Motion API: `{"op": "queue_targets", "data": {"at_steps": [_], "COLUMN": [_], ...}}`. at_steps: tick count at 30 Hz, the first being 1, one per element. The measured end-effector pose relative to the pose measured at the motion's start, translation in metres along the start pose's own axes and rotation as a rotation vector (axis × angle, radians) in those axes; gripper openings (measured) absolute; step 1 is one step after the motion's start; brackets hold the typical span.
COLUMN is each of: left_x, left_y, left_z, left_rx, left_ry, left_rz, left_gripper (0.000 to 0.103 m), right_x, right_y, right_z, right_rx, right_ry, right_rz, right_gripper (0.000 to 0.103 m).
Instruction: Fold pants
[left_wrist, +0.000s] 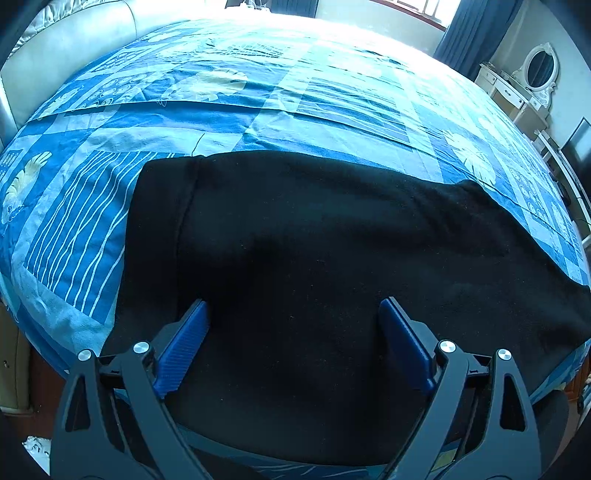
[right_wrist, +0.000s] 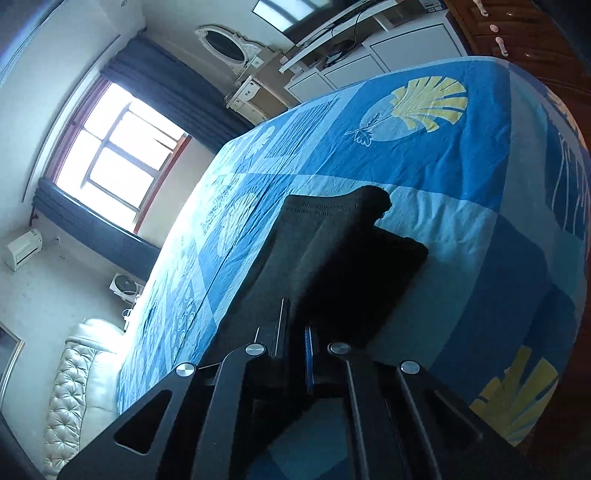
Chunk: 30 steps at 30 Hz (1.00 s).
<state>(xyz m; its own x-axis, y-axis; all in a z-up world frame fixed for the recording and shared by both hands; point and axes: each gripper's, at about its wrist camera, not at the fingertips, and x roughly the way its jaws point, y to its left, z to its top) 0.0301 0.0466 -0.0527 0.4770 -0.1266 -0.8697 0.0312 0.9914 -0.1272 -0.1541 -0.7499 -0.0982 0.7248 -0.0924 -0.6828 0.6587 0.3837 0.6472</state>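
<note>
Black pants (left_wrist: 314, 229) lie spread on a blue patterned bed cover (left_wrist: 221, 110), reaching from the near edge to the right. My left gripper (left_wrist: 293, 304) hovers over their near part, its blue pads wide apart with only flat cloth beneath them. In the right wrist view, my right gripper (right_wrist: 297, 317) is shut on an edge of the pants (right_wrist: 343, 258). The cloth rises off the cover (right_wrist: 443, 155) toward the fingers, and one end lies bunched and folded over ahead. The exact pinch point is dark and partly hidden by the fabric.
A white padded headboard (left_wrist: 74, 48) runs along the left side of the bed. A dressing table with an oval mirror (left_wrist: 541, 68) stands at the right. A bright window (right_wrist: 118, 155), dark curtains and a white TV cabinet (right_wrist: 369, 44) lie beyond the bed.
</note>
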Motion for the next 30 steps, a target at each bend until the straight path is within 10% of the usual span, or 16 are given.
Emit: {"op": "queue_targets", "data": {"at_steps": [18, 22, 26, 30], "left_x": [0.005, 0.005, 0.005, 0.004], "left_y": [0.001, 0.000, 0.001, 0.001], "left_z": [0.000, -0.001, -0.001, -0.001], "left_rx": [0.014, 0.012, 0.011, 0.013], "left_ry": [-0.005, -0.006, -0.006, -0.013], "left_rz": [-0.001, 0.003, 0.001, -0.005], "left_gripper": [0.096, 0.096, 0.096, 0.096], "right_x": [-0.021, 0.007, 0.034, 0.043], "right_y": [-0.031, -0.020, -0.031, -0.038], "right_z": [0.047, 0.075, 0.092, 0.087], "right_rx": [0.013, -0.128, -0.177, -0.133], "right_ry": [-0.053, 0.026, 0.139, 0.241], "right_rz": [-0.045, -0.051, -0.085, 0.059], "right_gripper": [0.021, 0.057, 0.057, 0.062]}}
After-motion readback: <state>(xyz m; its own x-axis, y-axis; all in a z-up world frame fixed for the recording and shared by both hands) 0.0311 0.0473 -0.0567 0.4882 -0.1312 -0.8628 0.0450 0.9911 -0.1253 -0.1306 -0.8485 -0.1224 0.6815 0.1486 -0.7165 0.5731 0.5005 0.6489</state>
